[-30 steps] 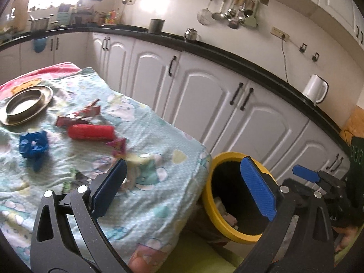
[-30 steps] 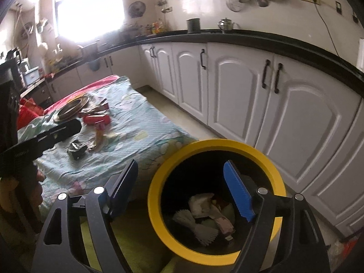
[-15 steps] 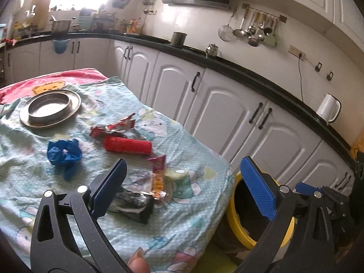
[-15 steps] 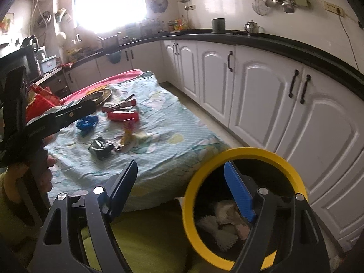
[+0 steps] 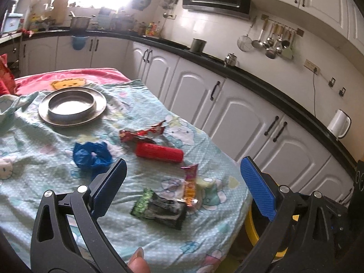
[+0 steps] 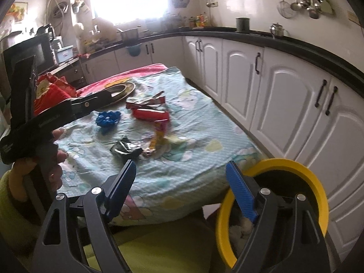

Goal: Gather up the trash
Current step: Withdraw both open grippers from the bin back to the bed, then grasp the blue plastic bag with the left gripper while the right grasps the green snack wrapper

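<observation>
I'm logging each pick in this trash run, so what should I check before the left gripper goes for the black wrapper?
1. Left gripper open and empty: ok.
2. Black wrapper in view, nearest the table edge: ok.
3. Wrapper free of neighbours: not ok, the orange wrapper overlaps its edge.
4. Right gripper open, clear of the table: ok.
5. Yellow bin open, beside the table: ok.
6. Room left in the bin: cannot tell.

Steel plate point(image 5: 72, 107) on patterned tablecloth point(image 5: 34, 154); white kettle point(image 5: 339, 124), hanging utensils point(image 5: 271, 42) beyond.
</observation>
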`<state>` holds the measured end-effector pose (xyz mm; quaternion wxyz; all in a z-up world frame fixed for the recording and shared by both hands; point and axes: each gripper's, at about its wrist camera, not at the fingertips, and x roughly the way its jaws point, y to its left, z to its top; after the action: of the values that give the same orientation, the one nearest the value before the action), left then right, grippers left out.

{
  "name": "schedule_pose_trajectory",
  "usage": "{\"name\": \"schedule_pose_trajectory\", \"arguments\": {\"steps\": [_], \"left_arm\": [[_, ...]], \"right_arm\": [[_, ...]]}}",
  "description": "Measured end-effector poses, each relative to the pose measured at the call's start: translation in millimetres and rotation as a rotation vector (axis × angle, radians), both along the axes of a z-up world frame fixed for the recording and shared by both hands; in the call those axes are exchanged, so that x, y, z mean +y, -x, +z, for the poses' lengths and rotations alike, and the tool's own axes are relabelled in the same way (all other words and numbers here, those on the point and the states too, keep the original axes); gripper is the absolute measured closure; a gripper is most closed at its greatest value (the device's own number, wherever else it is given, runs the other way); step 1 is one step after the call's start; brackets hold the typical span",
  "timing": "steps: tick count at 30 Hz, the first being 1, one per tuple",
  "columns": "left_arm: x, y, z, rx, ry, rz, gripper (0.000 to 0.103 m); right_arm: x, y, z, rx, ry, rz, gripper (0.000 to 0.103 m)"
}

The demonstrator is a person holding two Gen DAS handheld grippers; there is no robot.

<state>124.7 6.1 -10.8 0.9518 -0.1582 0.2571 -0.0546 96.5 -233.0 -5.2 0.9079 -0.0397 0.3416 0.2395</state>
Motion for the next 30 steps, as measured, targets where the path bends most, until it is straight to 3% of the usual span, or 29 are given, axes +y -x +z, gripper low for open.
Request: {"name": "schedule_pose_trajectory", "arguments": {"steps": [16,30], "left_arm": [[74.9,-7.7,-23.1,0.080,0.042,0.190,0.011],[112.5,-32.8,-54.8,0.171,0.078,0.268,0.011]], "right_arm": [[74.8,-17.8,-20.7,0.042,0.038,0.158,0.029],[140.7,-40.1,-53.2,0.049,0.157,0.300,0.039]]}}
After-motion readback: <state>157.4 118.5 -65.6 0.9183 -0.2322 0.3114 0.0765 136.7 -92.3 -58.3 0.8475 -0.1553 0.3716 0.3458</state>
